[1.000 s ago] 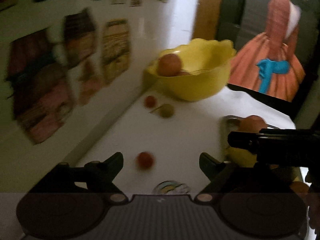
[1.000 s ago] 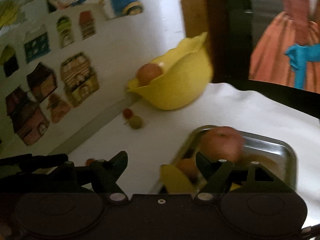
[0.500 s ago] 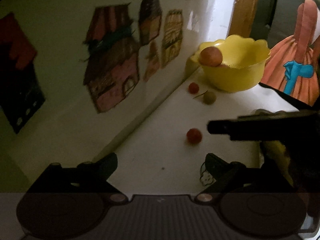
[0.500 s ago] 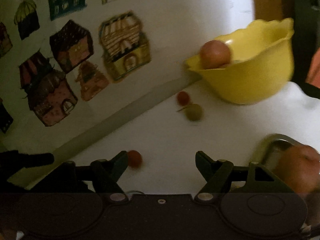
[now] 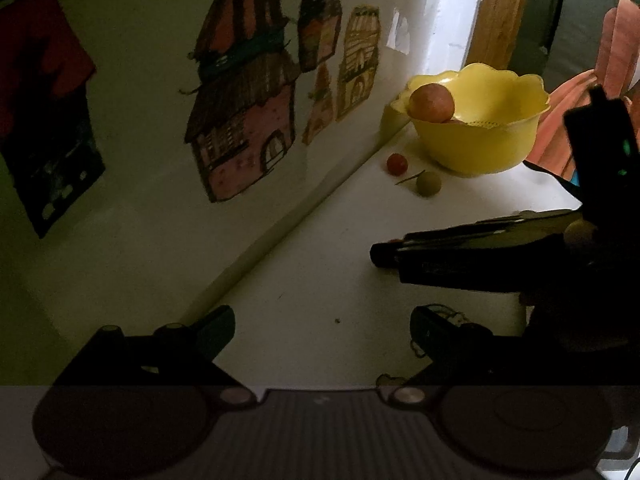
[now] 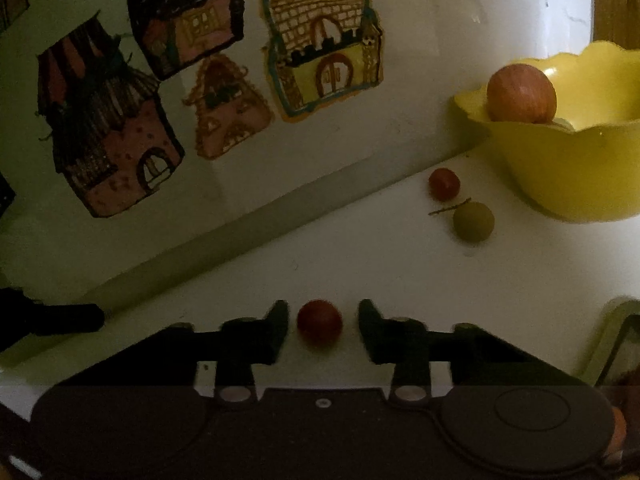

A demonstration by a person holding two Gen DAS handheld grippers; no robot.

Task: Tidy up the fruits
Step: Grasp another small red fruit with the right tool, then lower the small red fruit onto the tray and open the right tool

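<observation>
The small red fruit (image 6: 319, 322) lies on the surface between the right hand-held gripper (image 6: 322, 330)'s narrowly parted fingers, apparently untouched. The left hand-held gripper (image 5: 322, 334) gapes wide, empty, farther off.

bare tabletop (image 6: 360, 256) ahead, wall (image 6: 420, 60) left

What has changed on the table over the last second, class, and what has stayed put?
The right hand-held gripper swung left, away from the metal tray, and came down around the near red fruit; its fingers have narrowed to either side of it without touching it yet. The left hand-held gripper remains open and empty. The yellow bowl, the apple inside it and the small red and green fruits beside it have not moved.
</observation>
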